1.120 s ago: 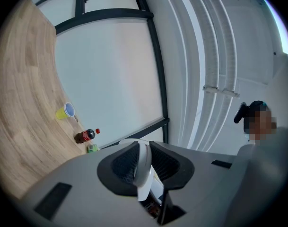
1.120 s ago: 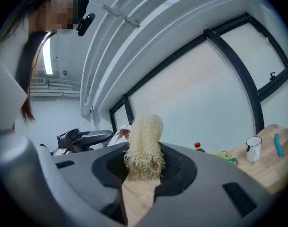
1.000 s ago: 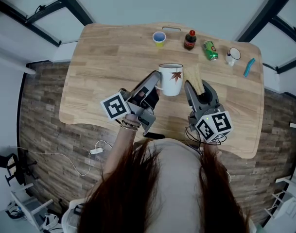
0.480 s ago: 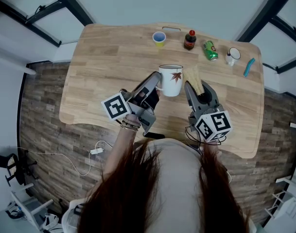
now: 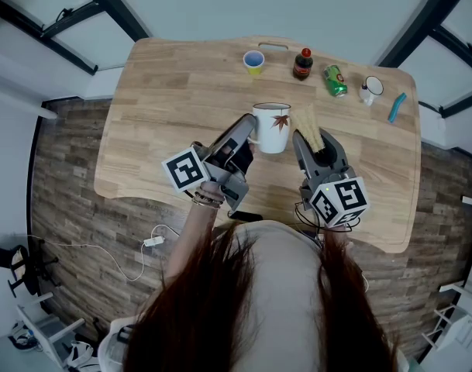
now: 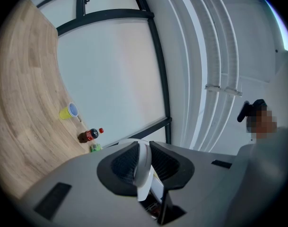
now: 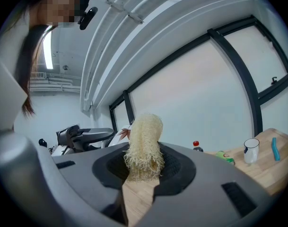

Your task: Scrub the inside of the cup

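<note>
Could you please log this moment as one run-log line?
left tongs: shut on cup handle | right tongs: shut on loofah | loofah: outside cup

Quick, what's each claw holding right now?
Left claw: closed on the white cup, at its handle.
Right claw: closed on the loofah scrubber.

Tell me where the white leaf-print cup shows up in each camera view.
Head view: cup at table centre.
Left gripper view: cup handle bottom centre, pinched in left claw.
Right gripper view: cup just left of the loofah, mostly hidden.
Shared landmark: red-capped bottle, in all three.
</note>
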### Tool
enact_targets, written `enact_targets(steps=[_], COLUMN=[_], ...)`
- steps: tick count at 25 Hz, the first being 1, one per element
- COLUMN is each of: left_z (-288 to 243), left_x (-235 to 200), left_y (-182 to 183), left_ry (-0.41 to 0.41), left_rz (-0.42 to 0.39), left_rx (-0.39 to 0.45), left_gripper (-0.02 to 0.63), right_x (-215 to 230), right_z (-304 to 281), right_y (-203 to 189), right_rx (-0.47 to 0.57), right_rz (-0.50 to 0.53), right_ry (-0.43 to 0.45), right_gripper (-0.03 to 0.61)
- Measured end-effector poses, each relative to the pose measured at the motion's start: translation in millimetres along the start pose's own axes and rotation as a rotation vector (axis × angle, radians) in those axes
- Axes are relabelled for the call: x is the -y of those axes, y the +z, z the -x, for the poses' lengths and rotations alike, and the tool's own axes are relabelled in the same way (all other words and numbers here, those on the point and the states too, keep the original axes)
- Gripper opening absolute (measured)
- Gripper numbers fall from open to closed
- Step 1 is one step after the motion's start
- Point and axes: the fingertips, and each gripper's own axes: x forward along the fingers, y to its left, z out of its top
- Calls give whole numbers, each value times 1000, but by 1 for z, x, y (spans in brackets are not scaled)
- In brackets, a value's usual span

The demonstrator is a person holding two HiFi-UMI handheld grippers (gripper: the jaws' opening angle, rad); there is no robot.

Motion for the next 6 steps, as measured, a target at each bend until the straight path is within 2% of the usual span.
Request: enact_targets(steps=[6], left_z=[1], left_x=[-2], left_y=[0], left_ry=[18], left_rz=[-12], left_rx=[-3], left_gripper=[75], right_x=[-3], right_z=[0], right_y=[-1], right_rx=[-9], right_rz=[13], right_ry=[2], right_gripper=[133])
